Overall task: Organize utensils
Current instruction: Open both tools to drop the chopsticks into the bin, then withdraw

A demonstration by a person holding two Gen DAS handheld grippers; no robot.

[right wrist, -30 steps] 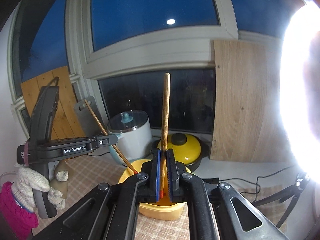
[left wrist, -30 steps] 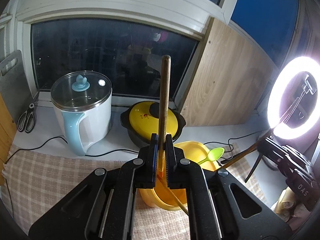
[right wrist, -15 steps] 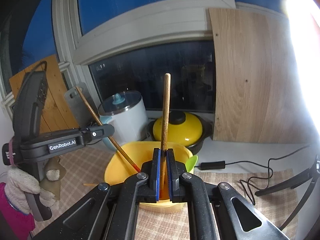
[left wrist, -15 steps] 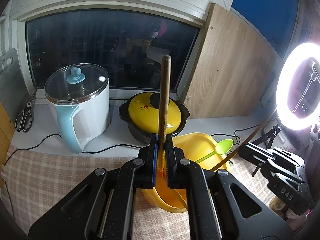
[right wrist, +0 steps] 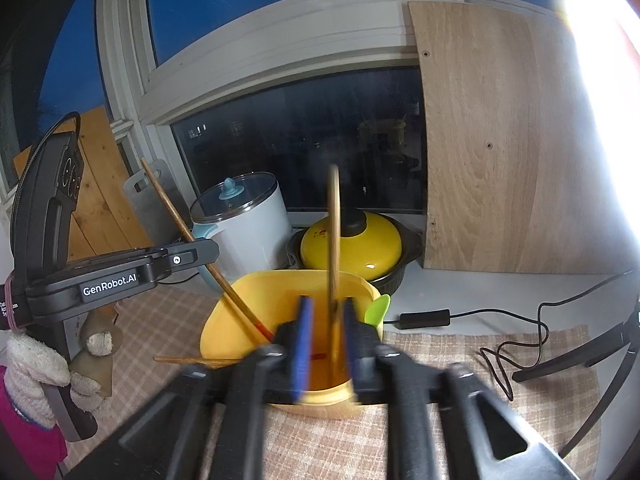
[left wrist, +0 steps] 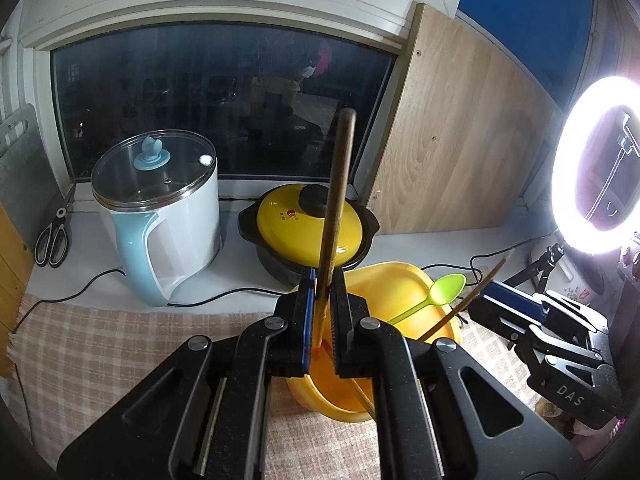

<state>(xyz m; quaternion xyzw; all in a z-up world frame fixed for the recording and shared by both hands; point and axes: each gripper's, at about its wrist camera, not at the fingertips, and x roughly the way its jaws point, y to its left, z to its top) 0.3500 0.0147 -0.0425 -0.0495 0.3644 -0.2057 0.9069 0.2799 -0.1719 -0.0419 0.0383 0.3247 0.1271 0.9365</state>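
Note:
My left gripper (left wrist: 321, 312) is shut on a wooden chopstick (left wrist: 338, 200) that stands upright over the yellow container (left wrist: 400, 292). A green spoon (left wrist: 444, 286) leans on the container's far rim. In the right wrist view my right gripper (right wrist: 326, 332) hangs over the yellow container (right wrist: 224, 320). Its jaws are opening, with a blurred second chopstick (right wrist: 334, 240) loose between the pads. To the left there, the left gripper (right wrist: 200, 252) holds its chopstick (right wrist: 172, 208) slanting into the container. From the left wrist view the right gripper (left wrist: 486, 300) shows at the right.
A white and blue electric pot (left wrist: 160, 208) and a yellow-lidded black casserole (left wrist: 308, 220) stand behind the container. Scissors (left wrist: 52, 236) lie far left, a ring light (left wrist: 596, 160) glares at right. Another chopstick (right wrist: 192, 359) lies on the checked cloth (left wrist: 120, 344). A cable switch (right wrist: 424, 318) sits right of the container.
My right gripper has sunk toward the yellow container and its jaws have parted, freeing the chopstick. The left gripper still grips its chopstick and has barely moved.

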